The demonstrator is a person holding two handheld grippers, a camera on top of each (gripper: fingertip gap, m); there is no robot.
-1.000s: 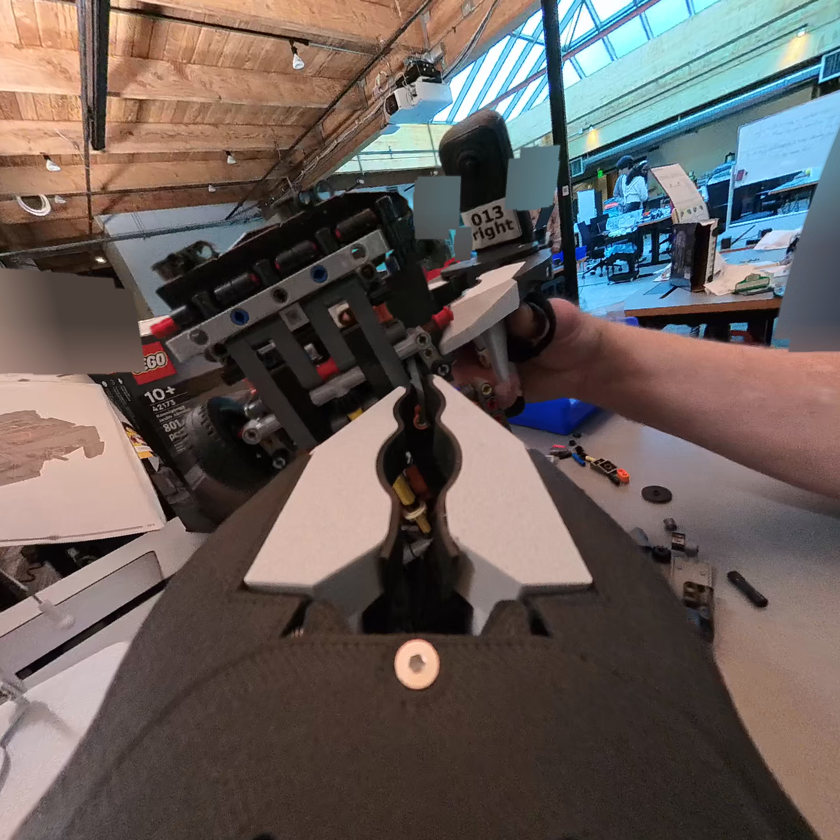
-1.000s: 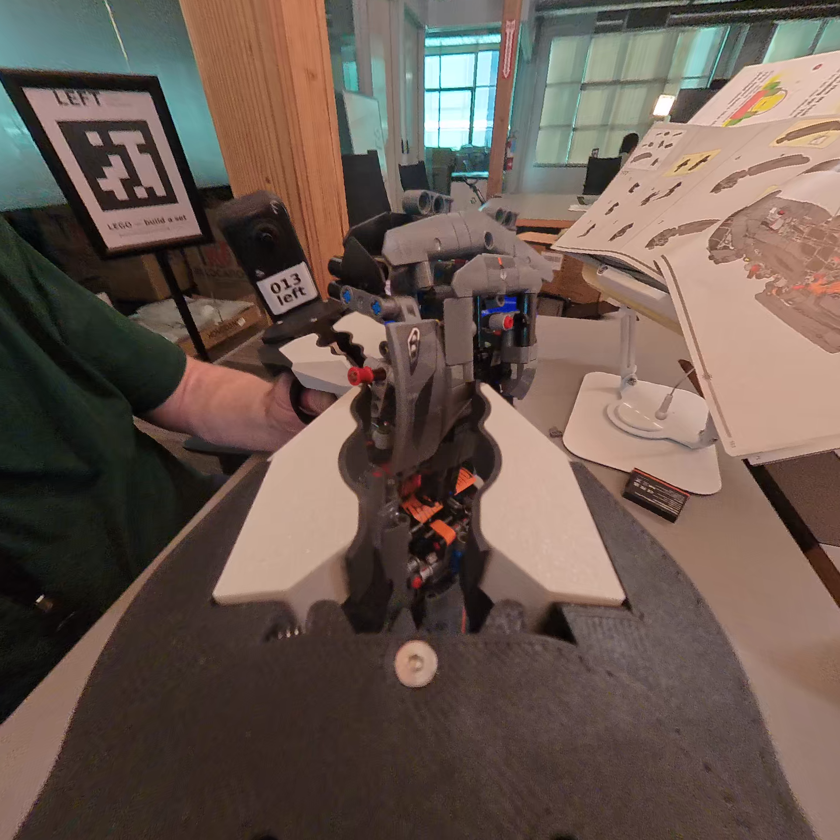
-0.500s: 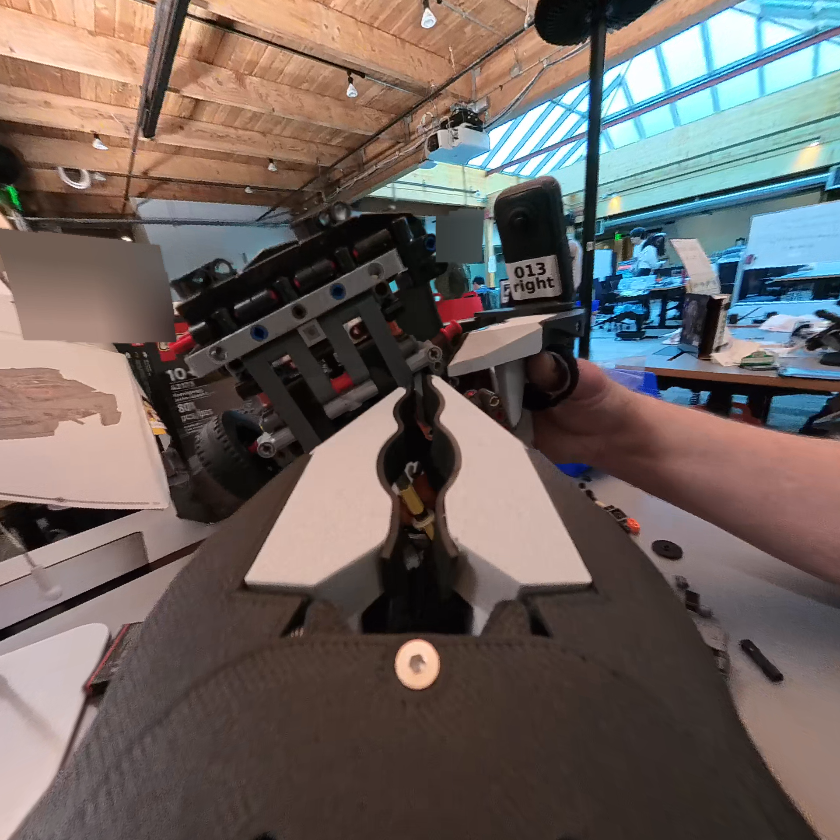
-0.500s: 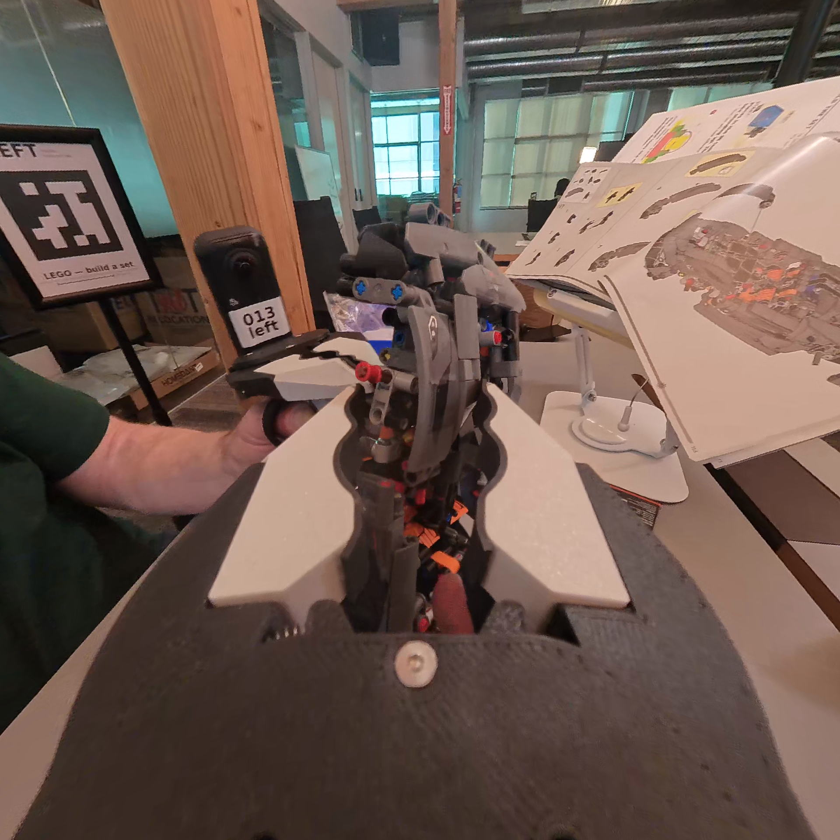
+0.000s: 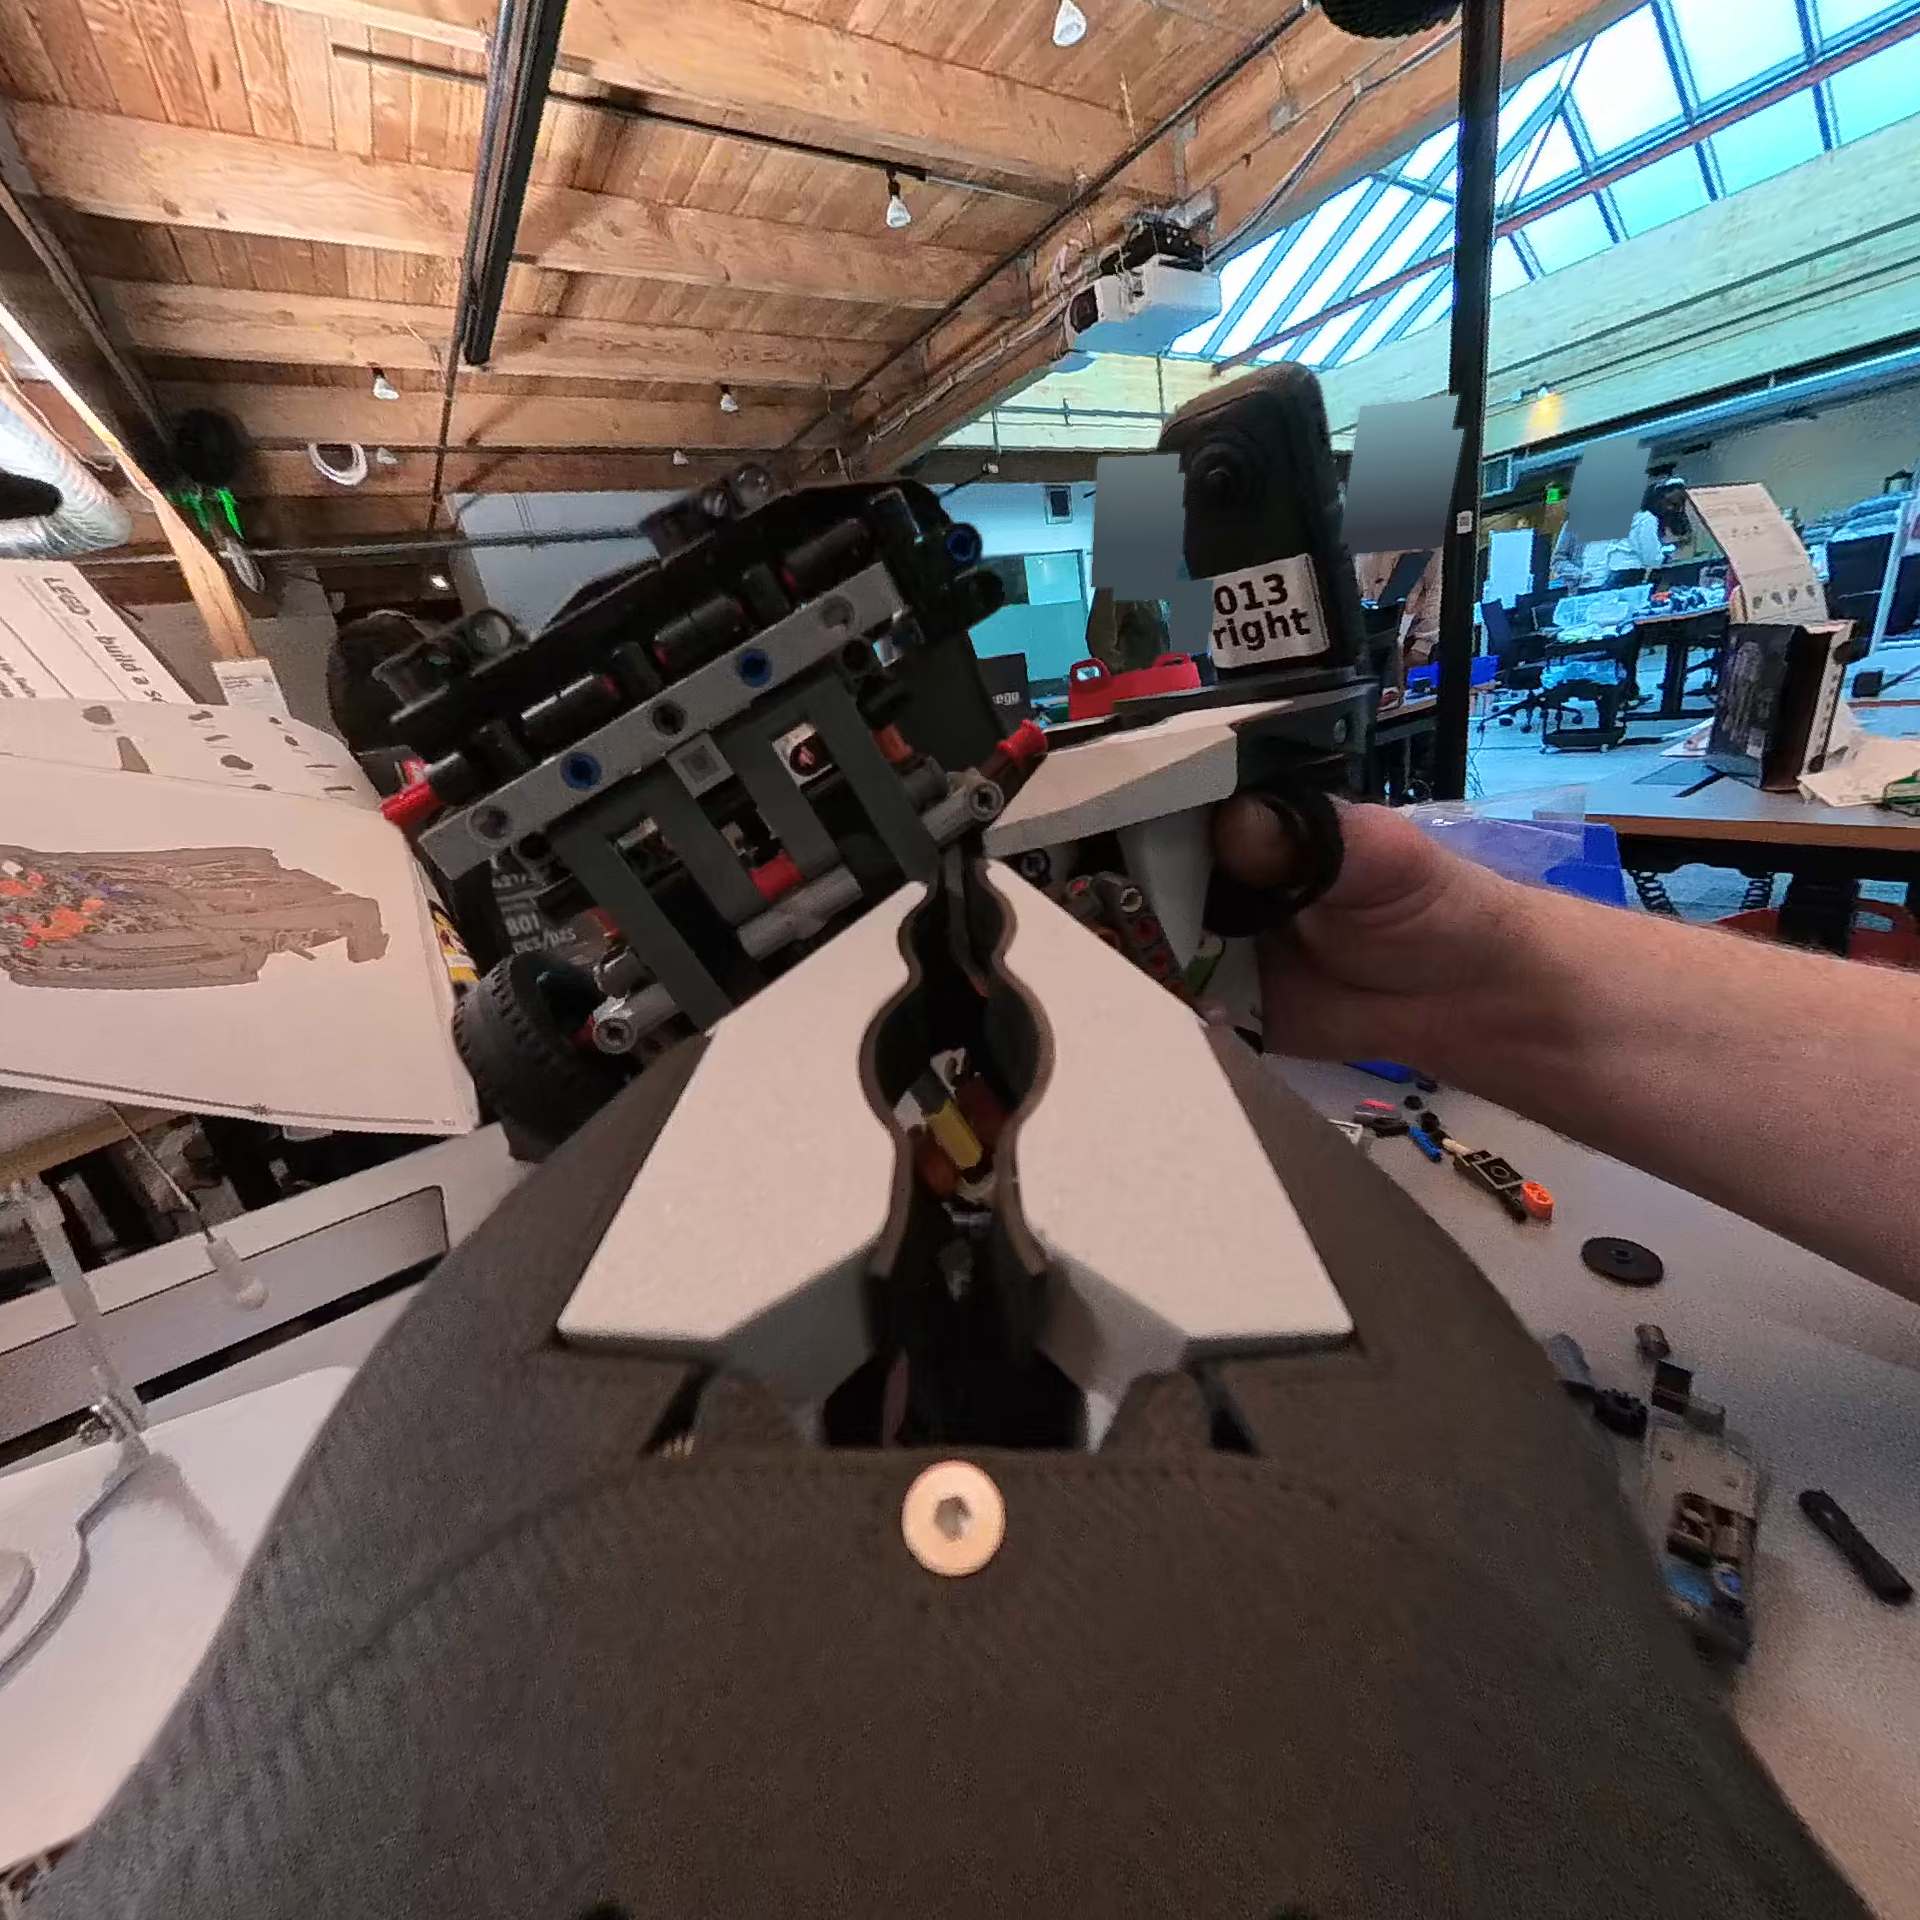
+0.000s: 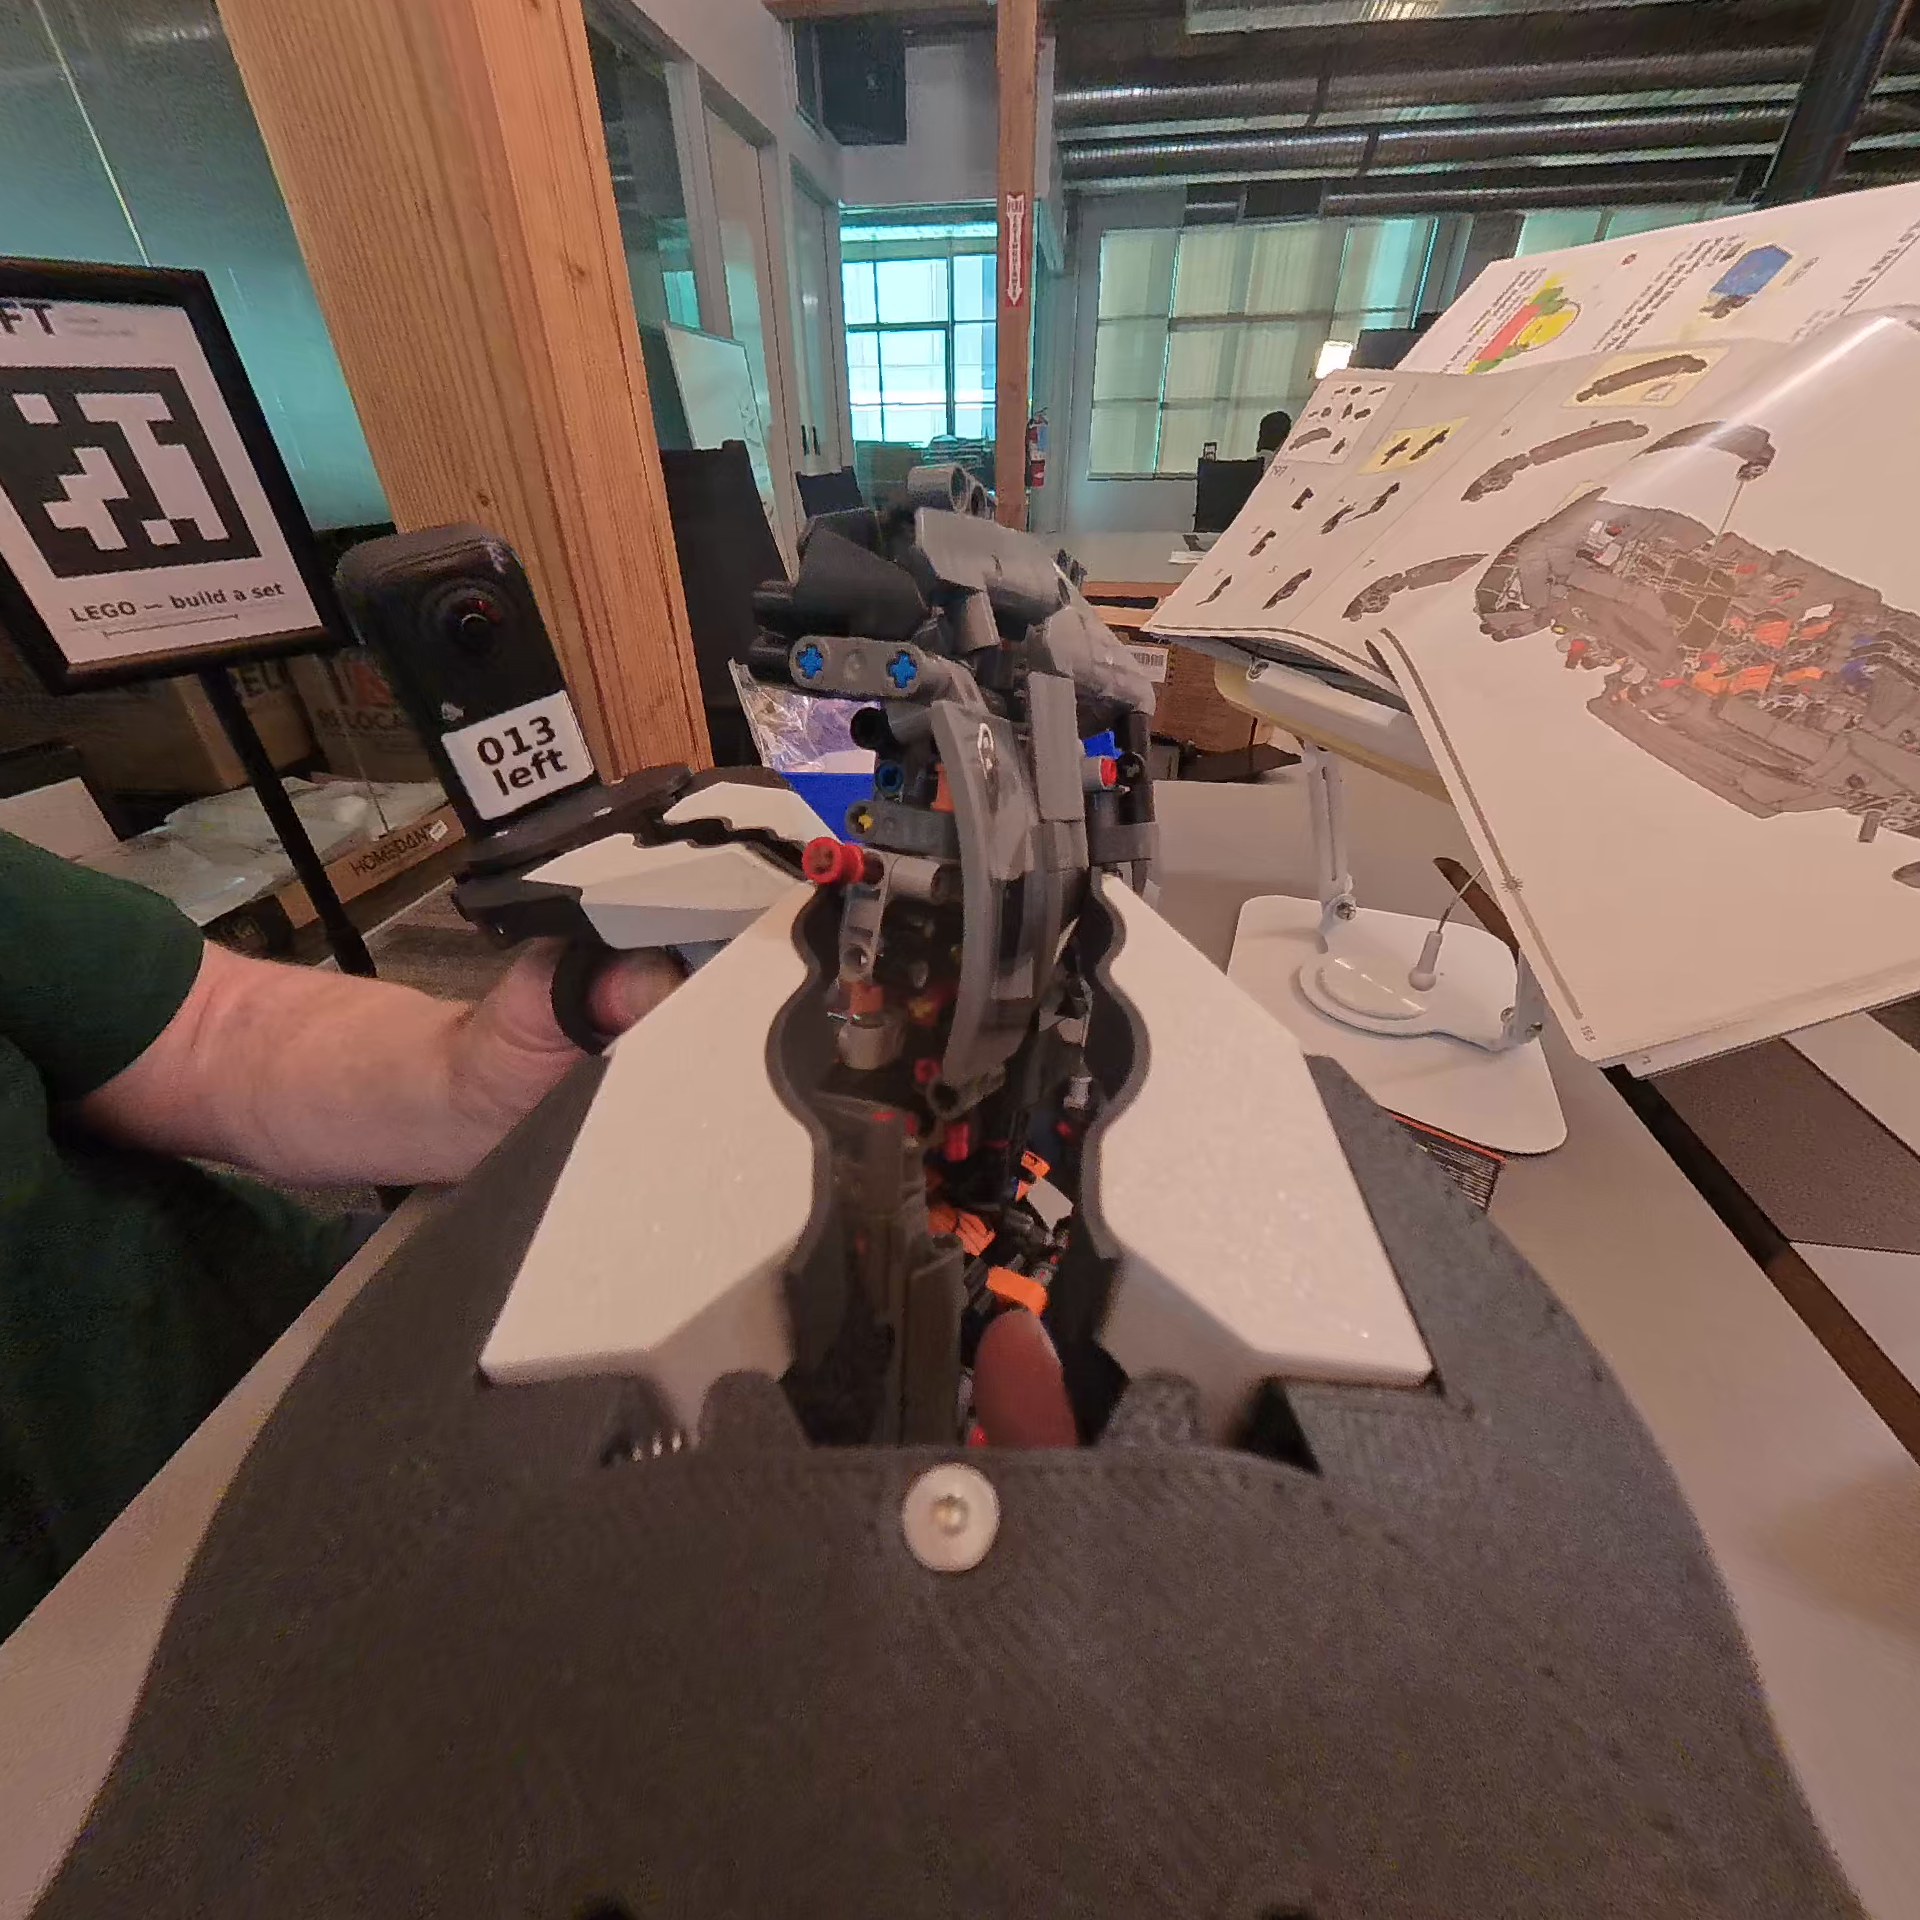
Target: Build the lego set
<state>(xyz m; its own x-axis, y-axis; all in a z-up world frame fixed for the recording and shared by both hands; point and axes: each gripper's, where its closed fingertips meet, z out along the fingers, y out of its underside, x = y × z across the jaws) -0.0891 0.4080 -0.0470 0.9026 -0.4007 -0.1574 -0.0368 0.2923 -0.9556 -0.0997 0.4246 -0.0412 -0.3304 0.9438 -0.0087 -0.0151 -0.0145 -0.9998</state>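
Both tongs, left (image 5: 961,904) and right (image 6: 956,914), pinch the lego model (image 5: 717,748) aloft from opposite sides

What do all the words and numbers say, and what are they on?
I don't read writing out; here is where it sits.
White sticker, camera on right hand-held gripper.
White sticker, camera on left hand-held gripper.
Framed sign with black-and-white pattern.
Box behind the lego model: mostly hidden.
Open booklet: print too small.
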